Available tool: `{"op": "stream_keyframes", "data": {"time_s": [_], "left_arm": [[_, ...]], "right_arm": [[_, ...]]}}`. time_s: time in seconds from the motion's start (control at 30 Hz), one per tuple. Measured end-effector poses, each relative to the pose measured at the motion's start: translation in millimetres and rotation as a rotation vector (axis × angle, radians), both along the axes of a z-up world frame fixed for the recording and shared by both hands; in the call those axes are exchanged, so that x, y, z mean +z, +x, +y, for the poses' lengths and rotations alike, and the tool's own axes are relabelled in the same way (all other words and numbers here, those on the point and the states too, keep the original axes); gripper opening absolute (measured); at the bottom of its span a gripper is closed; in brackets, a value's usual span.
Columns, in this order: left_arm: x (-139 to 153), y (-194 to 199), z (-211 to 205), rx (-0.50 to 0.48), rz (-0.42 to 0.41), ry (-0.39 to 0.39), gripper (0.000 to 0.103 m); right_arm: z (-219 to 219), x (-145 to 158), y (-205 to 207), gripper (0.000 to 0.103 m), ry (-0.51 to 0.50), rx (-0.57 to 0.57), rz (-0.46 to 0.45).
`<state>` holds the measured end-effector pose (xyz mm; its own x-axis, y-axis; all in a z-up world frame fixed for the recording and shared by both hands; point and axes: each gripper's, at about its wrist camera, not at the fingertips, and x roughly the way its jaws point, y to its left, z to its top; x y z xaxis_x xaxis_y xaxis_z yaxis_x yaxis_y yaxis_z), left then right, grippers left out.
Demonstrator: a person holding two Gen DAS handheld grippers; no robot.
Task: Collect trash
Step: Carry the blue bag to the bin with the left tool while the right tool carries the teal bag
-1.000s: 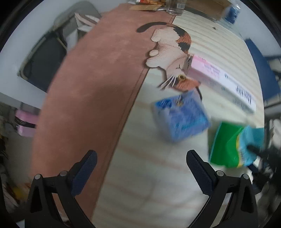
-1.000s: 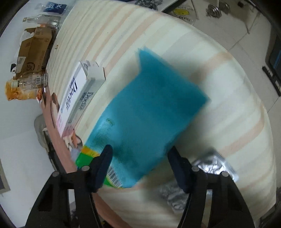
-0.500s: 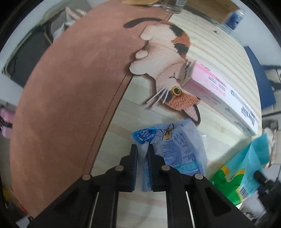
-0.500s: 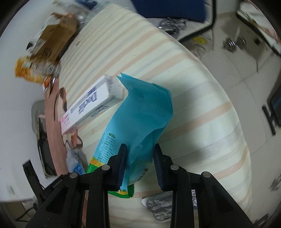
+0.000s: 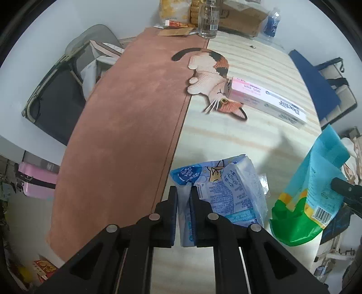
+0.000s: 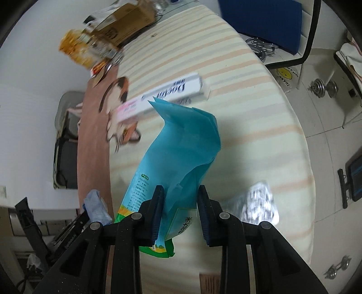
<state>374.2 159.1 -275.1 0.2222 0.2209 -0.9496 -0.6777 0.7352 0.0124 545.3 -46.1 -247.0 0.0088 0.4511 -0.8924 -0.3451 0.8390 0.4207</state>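
My left gripper point(image 5: 183, 211) is shut on a crumpled blue tissue wrapper point(image 5: 228, 194), which hangs lifted off the striped table point(image 5: 226, 140). My right gripper point(image 6: 179, 210) is shut on a teal and green plastic bag point(image 6: 181, 147), held above the table. The same teal bag point(image 5: 316, 187) shows at the right edge of the left wrist view, and the blue wrapper point(image 6: 96, 207) shows at the lower left of the right wrist view. A crumpled silver foil wrapper point(image 6: 258, 204) lies on the table beside the right gripper.
A long pink and white box point(image 5: 267, 101) lies on a cat-shaped mat point(image 5: 215, 79). A brown runner point(image 5: 126, 126) covers the table's left half. A glass jar point(image 5: 208, 20), snack packets and a cardboard box point(image 5: 242, 15) stand at the far end. A blue chair point(image 6: 264, 18) stands beside the table.
Both grippers went from open to shut, the left on the blue wrapper and the right on the teal bag. Both then rose, lifting their items off the table.
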Motion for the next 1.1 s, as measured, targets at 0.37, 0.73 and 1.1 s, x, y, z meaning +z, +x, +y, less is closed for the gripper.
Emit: {"op": "stream_keyframes", "data": {"time_s": [0.37, 0.73, 1.1], "left_arm": [[27.6, -149.1, -56.0, -0.147, -0.079, -0.041, 0.008], [-18.5, -280.6, -108.2, -0.268, 0.021, -0.175, 0.009], [-208.5, -301.0, -133.6, -0.241, 0.226, -0.269, 0.013]], "right_arm": [[-77.9, 40.1, -191.4, 0.031, -0.001, -0.069, -0.074], [-155.6, -12.9, -399.3, 0.031, -0.082, -0.193, 0.049], [-199.0, -217.3, -470.5, 0.031, -0.218, -0.291, 0.249]]}}
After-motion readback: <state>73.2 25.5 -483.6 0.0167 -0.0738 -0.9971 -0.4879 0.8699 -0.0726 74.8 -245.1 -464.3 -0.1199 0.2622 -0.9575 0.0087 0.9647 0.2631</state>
